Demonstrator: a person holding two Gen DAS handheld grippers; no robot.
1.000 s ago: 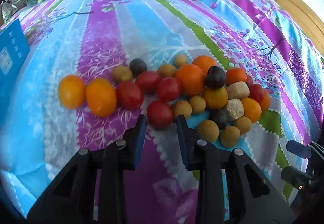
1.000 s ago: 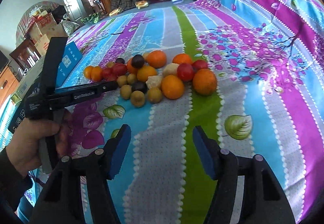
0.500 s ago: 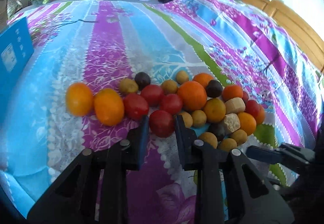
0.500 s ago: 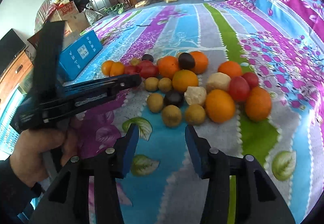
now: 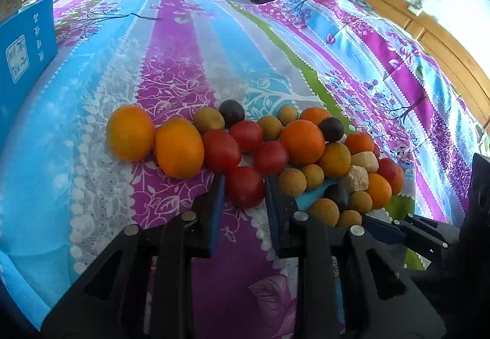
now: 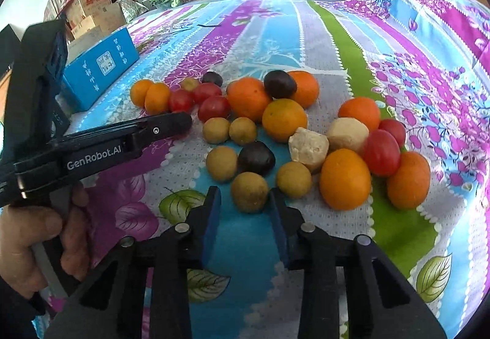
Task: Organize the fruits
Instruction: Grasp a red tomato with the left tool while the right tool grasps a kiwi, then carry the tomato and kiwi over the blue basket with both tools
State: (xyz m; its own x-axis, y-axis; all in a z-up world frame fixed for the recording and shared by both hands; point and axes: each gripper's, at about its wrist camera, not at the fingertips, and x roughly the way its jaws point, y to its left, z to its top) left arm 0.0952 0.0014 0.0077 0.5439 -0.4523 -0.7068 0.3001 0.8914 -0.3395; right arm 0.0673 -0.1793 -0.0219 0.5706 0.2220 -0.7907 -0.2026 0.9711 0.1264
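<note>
Left wrist view: the fruit lies heaped on the bed [image 5: 171,69], unsorted, so each tool is working the near edge of the pile, where pieces can be reached singly. The left tool [image 5: 244,186] has its jaws around a red tomato [image 5: 245,190], seemingly touching (full grip uncertain). The right tool [image 6: 245,201] is open astride a brown longan [image 6: 249,192], pads apart from it, nearest the viewer in the pile.

"GenRobot.AI" on left claw [image 6: 180,121] body; blue box [image 6: 101,72] print illegible
</note>
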